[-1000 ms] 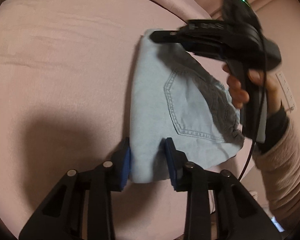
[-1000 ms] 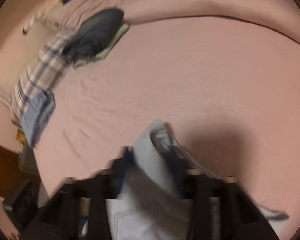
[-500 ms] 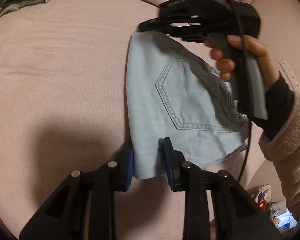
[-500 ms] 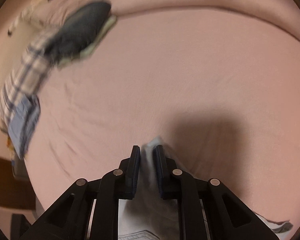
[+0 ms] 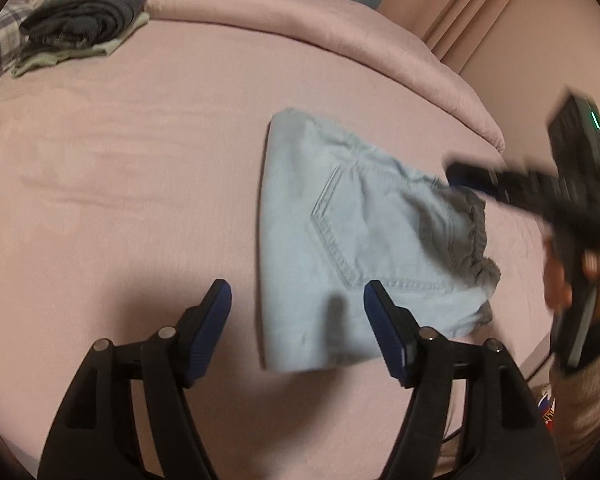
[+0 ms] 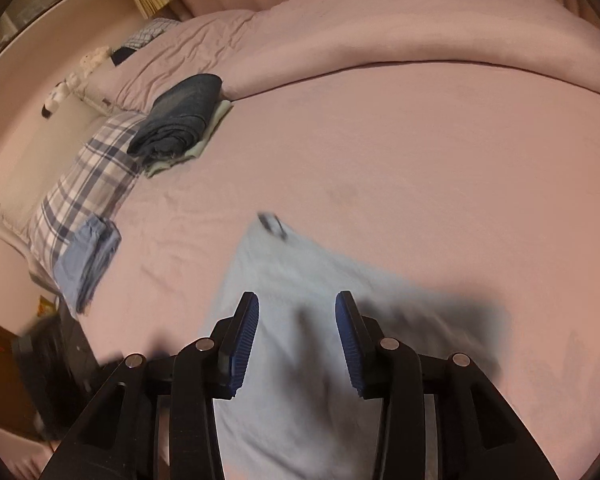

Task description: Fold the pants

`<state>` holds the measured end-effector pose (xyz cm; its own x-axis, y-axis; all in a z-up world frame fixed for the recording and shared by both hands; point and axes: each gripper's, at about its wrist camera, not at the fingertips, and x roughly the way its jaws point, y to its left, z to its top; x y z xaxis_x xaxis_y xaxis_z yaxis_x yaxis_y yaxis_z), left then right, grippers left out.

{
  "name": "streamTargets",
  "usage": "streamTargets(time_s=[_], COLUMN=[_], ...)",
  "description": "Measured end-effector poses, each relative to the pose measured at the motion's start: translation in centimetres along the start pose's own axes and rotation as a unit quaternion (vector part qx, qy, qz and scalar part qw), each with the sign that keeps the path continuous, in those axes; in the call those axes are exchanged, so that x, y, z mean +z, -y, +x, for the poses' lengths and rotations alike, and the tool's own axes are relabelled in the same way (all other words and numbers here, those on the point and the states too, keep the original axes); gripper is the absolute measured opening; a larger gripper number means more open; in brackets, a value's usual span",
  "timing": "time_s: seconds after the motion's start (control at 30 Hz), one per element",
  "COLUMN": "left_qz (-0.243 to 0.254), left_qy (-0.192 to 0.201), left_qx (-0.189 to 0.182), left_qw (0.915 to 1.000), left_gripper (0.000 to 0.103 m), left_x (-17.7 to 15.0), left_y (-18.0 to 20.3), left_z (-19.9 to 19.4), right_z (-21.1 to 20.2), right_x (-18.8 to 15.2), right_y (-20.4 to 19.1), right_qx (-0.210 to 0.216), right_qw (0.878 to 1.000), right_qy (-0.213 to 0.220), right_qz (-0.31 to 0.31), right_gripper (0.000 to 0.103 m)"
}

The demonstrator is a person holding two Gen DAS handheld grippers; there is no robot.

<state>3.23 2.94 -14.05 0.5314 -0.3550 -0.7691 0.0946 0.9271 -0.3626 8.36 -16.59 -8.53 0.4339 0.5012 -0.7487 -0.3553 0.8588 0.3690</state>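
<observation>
My left gripper [image 5: 298, 306] hangs with its jaws spread wide and gripping nothing, its blue pads [image 5: 216, 316] on either side of the near edge of the folded pants [image 5: 340, 240]. The light blue pants lie flat on the pink bed [image 5: 140, 160], back pocket [image 5: 364, 236] facing up. My right gripper [image 6: 296, 320] is also parted and holding nothing above the same cloth, which is blurred in that view. At the bed's far side a dark folded garment [image 6: 180, 114] sits on a pale one, beside a plaid pillow [image 6: 88, 180].
</observation>
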Motion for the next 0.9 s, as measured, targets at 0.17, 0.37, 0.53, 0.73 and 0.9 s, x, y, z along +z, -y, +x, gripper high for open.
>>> streamTargets(time_s=[0.17,0.37,0.53,0.73,0.9], left_qz=[0.042,0.104,0.123,0.129,0.128], left_qy=[0.014,-0.005,-0.027,-0.038,-0.028], left_qx=[0.006,0.034,0.063,0.067,0.077], left_qw=[0.999,0.994,0.9901,0.9887,0.9883], left_gripper=[0.067,0.065,0.065,0.067,0.067], left_x=[1.6,2.0,1.7,2.1,2.4], left_y=[1.5,4.7,5.1,4.4,4.0], left_z=[0.7,3.6,6.1,6.8,5.6], right_z=[-2.4,-2.9,-1.1,0.1,-2.1], right_x=[-4.0,-6.6,-7.7,-7.7,-7.6], right_y=[-0.7,-0.9,-0.3,-0.3,1.0], right_qx=[-0.013,-0.03,-0.055,-0.049,0.006], right_qw=[0.999,0.998,0.997,0.998,1.0], right_qy=[0.02,0.017,-0.012,-0.023,0.004], right_qz=[-0.036,-0.05,-0.054,-0.04,0.012], right_gripper=[0.04,0.035,0.033,0.033,0.038])
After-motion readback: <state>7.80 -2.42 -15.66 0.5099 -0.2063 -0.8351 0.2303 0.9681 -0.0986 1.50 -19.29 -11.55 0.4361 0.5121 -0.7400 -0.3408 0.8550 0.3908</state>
